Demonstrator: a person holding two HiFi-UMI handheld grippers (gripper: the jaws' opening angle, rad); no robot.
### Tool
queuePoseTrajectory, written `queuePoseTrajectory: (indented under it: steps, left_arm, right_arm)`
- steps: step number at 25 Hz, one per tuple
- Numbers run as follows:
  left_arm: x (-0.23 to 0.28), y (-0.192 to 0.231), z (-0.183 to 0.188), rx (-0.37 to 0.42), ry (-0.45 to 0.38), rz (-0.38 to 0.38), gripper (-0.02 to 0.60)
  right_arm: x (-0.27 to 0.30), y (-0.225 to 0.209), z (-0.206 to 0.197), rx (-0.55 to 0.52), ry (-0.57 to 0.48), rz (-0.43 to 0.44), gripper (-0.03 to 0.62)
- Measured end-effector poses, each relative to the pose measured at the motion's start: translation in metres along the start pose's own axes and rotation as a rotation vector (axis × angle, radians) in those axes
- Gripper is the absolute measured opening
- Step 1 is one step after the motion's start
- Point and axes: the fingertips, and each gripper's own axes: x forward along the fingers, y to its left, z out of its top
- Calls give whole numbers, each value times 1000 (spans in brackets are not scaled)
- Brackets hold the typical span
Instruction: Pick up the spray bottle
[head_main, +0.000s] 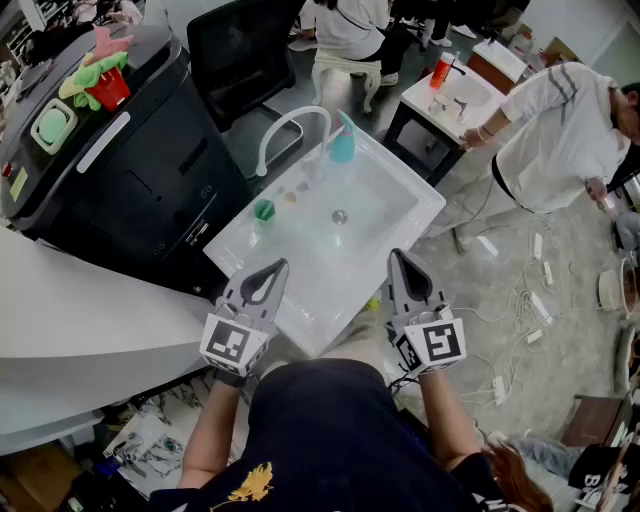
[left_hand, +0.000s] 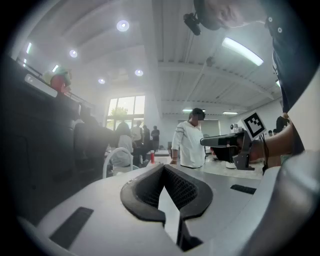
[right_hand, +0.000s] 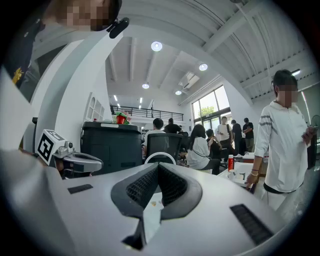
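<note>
The teal spray bottle stands upright on the far rim of the white sink, beside the curved white faucet. My left gripper hovers over the sink's near edge, shut and holding nothing. My right gripper is level with it to the right, also shut and holding nothing. Both point toward the bottle and are well short of it. In the left gripper view the jaws meet at their tips; in the right gripper view the jaws do the same. The bottle does not show in either gripper view.
A small green object lies on the sink's left ledge. A black machine stands to the left, a white counter beside it. A person in white bends over a second sink with a red bottle. Cables lie across the floor.
</note>
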Motion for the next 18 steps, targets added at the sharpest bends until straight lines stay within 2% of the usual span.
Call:
queuePoseTrajectory:
  steps: [6,10,18]
  left_arm:
    - [3,-3,-11,-14,-11,-26,16]
    - [9,0,-13,-12,-1,-38,15]
    - [40,20,-10,-48,13,-24,16]
  right_arm:
    - [-2,-3,-2,21,-20,-12,-3]
    - [5,-9,-5,-11,-11,-25,-2]
    - [50,-44,-12,-25,35,-21,14]
